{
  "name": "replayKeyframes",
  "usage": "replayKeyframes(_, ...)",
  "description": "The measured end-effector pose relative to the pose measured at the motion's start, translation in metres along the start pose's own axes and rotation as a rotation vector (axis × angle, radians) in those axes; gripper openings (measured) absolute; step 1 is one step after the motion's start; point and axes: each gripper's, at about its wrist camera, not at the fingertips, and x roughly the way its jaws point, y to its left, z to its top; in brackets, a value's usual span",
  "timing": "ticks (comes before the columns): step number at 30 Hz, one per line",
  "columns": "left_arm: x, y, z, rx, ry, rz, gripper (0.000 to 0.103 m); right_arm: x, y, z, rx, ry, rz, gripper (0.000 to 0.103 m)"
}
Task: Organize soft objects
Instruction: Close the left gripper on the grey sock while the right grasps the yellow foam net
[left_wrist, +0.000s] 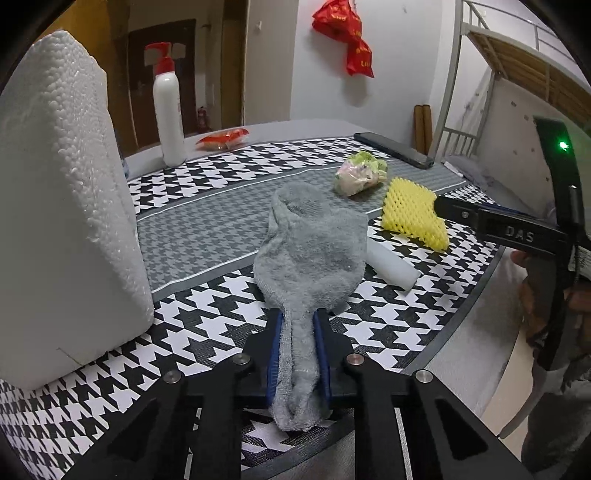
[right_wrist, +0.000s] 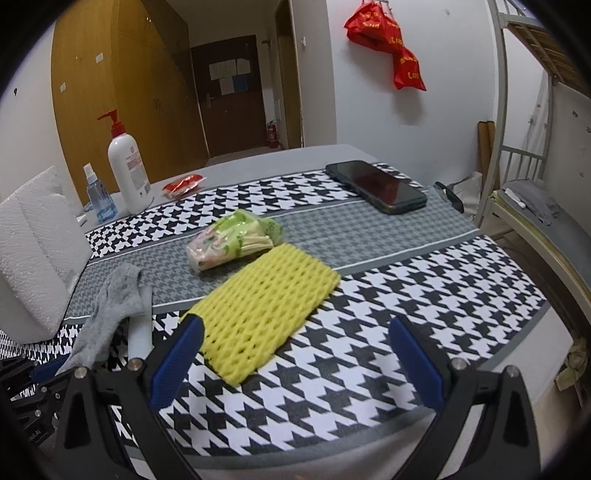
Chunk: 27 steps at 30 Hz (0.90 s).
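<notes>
- From my left wrist camera, the left gripper has its blue pads pressed narrow on one end of the grey sock; the rest of the sock fans out ahead over the houndstooth mat.
- A white foam cylinder lies partly under the sock's right edge, touching it.
- Further right I see the yellow foam net, with the right gripper reaching in at its near corner (whether its fingertip touches the net, I cannot tell from here).
- A crumpled green-and-pink wrapper sits just beyond the net; a big white foam block stands at the left, and a white pump bottle at the back.
- From my right wrist camera, the right gripper stands wide, nothing pinched; its left pad lies beside the near left edge of the yellow foam net, the other pad well clear over bare mat.
- The grey sock shows at the left, draped next to the foam cylinder.
- A phone lies flat at the far right, and a small spray bottle stands beside the pump bottle.
</notes>
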Motion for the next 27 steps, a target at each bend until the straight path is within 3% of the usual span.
replayKeyframes(14, 0.0, -0.001, 0.0, 0.007, 0.001, 0.002, 0.017, 0.028, 0.03, 0.011, -0.086, 0.087, 0.009, 0.101)
replayKeyframes(18, 0.0, -0.001, 0.0, 0.009, 0.0, 0.004, 0.017, 0.035, 0.032, 0.009, -0.099, 0.131, 0.014, 0.084)
replayKeyframes(20, 0.0, -0.001, 0.0, 0.007, 0.001, 0.002, 0.017, 0.037, 0.029, 0.009, -0.085, 0.144, 0.06, 0.081)
replayKeyframes(23, 0.0, 0.0, 0.001, 0.008, 0.0, 0.003, 0.017, 0.036, 0.027, 0.008, -0.068, 0.132, 0.062, 0.074)
replayKeyframes(25, 0.0, 0.0, 0.0, 0.008, 0.001, 0.002, 0.017, 0.034, 0.031, 0.006, -0.085, 0.122, 0.07, 0.061)
replayKeyframes(27, 0.0, 0.0, 0.001, 0.008, 0.001, 0.002, 0.017, 0.032, 0.034, 0.005, -0.099, 0.114, 0.082, 0.055)
